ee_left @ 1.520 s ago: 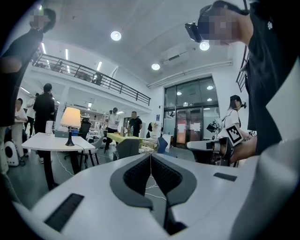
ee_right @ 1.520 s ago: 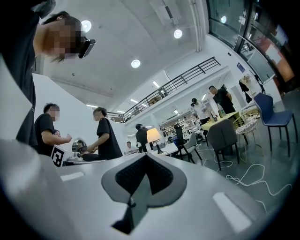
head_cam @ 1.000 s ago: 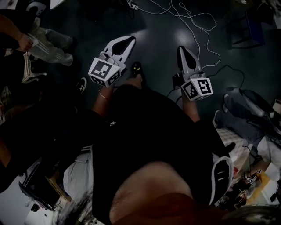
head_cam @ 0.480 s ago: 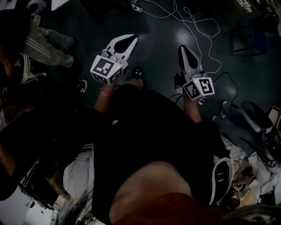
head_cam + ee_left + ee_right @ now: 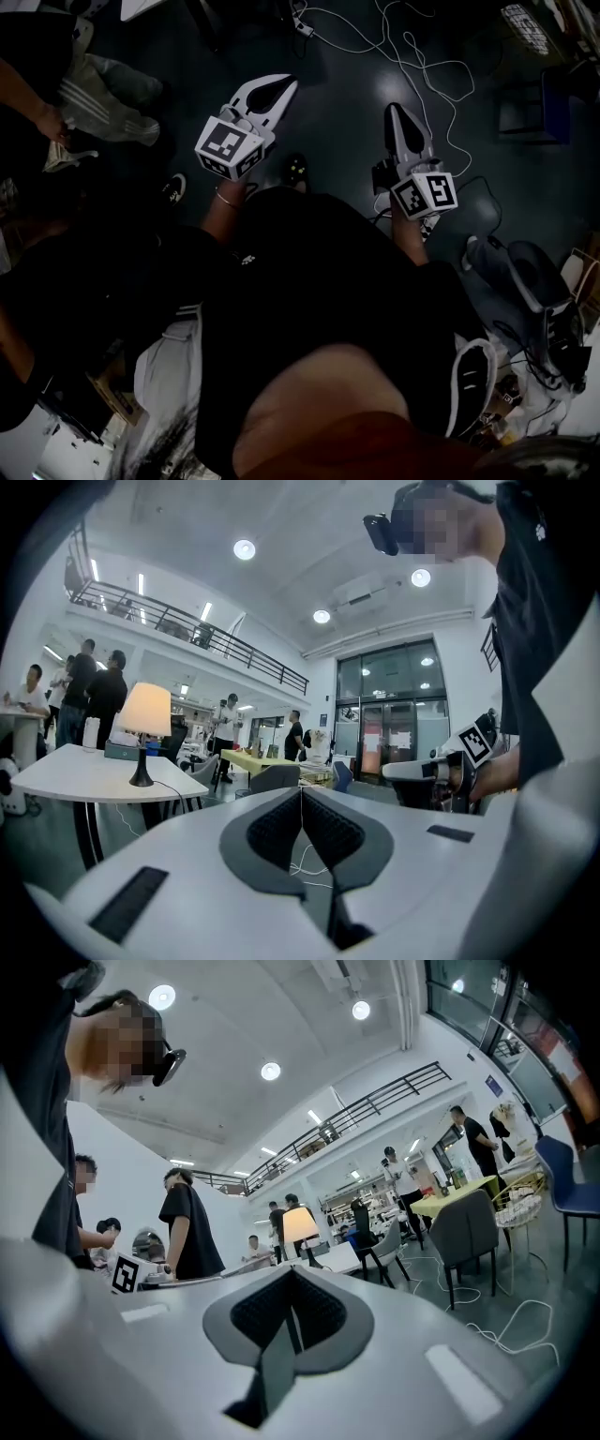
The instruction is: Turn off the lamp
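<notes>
While it glows, lamp (image 5: 145, 710): by near edge of counter (image 5: 56, 772).
Left gripper (image 5: 284, 84): jaws closed, empty.
Right gripper (image 5: 392, 110): jaws closed, empty.
Floor (image 5: 342, 141): open, cables (image 5: 427, 66) ahead.

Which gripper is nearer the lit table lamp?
Left, judging by size. The lamp stands ahead-left of the left gripper; it looks smaller, straight beyond the right gripper.

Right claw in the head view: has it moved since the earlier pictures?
Yes. The white right claw advanced up-picture: the grey floor bag slid down past it.
</notes>
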Tool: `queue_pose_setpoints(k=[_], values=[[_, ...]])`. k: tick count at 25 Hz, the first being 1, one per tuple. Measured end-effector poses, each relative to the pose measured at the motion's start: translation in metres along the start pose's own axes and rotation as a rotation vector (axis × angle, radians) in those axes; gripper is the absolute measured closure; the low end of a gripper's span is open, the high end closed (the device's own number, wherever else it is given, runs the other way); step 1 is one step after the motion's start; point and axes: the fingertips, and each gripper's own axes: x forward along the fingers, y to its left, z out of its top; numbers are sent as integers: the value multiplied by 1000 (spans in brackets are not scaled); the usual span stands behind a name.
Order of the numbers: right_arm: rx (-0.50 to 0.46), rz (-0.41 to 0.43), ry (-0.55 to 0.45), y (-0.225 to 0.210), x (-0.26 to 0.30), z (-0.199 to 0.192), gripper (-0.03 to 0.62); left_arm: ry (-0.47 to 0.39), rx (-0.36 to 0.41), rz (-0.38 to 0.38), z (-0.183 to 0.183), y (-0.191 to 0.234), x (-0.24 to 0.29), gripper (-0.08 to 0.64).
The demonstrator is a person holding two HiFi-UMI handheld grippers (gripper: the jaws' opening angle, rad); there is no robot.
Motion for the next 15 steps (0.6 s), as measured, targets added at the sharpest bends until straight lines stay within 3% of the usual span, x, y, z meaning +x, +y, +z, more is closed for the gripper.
queue_pose_setpoints(k=[8,15], values=[[16,8,-7,-11,50,7,591,-21,-10,26,5,45,18,552],[11,-3,19,-17,60,5,591,-40,-29,2,5,53,30,553]])
